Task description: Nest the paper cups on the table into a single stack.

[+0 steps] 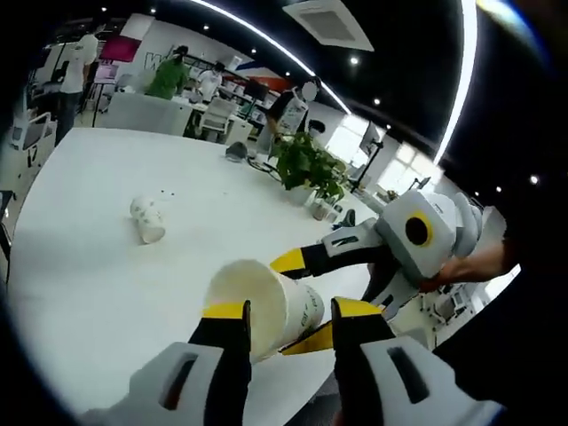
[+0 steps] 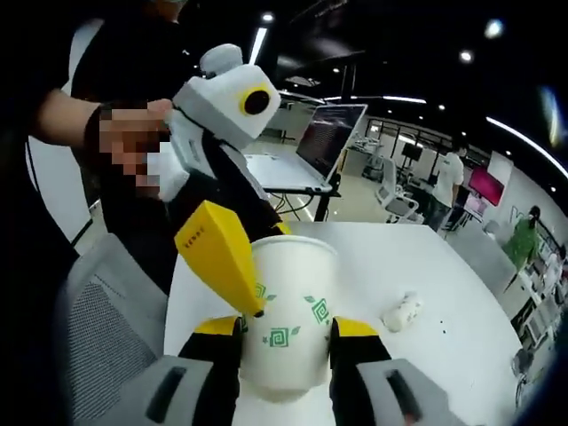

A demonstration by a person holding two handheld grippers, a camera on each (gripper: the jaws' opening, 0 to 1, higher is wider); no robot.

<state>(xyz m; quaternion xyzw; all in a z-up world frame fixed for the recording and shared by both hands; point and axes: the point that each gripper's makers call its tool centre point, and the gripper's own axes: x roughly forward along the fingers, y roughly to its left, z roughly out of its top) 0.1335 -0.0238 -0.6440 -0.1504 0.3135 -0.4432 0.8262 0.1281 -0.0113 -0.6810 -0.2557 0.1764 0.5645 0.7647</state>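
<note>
A white paper cup (image 1: 271,302) with green swirl prints (image 2: 288,302) is held above the white table (image 1: 89,293). My right gripper (image 2: 286,327) is shut on its lower body. In the left gripper view the cup's open mouth faces the camera, with the right gripper (image 1: 282,306) reaching in from the right. My left gripper (image 1: 291,309) stands open at the cup's rim; one of its yellow fingers (image 2: 222,253) lies along the cup's side and the other is hidden behind it. A second paper cup (image 1: 148,219) lies on its side farther out on the table (image 2: 401,312).
A potted plant (image 1: 306,169) stands at the table's far edge. An open laptop (image 2: 328,138) sits on another desk behind. A grey mesh chair (image 2: 98,328) is beside the table. People stand among desks (image 1: 169,75) in the background.
</note>
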